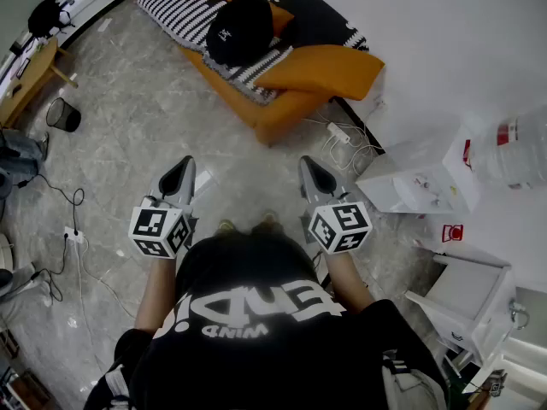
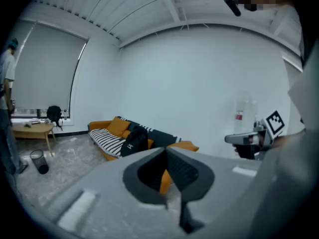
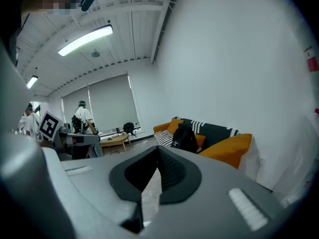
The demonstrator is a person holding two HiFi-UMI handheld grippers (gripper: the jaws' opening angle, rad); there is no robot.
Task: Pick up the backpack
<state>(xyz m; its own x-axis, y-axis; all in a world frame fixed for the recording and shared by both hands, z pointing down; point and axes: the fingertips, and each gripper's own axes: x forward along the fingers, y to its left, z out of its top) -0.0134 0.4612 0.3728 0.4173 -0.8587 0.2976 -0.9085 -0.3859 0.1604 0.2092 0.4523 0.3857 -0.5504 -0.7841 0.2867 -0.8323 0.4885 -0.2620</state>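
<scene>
Black backpack leans on the orange sofa, well apart from the left gripper and the right gripper. Their 2 pairs of jaws are pressed together on nothing, held side by side ahead, probably because the approach is not yet begun

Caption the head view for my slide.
Left gripper and right gripper, both shut and empty, face the black backpack on the orange sofa.

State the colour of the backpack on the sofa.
The backpack is black; it shows best in the head view.
</scene>
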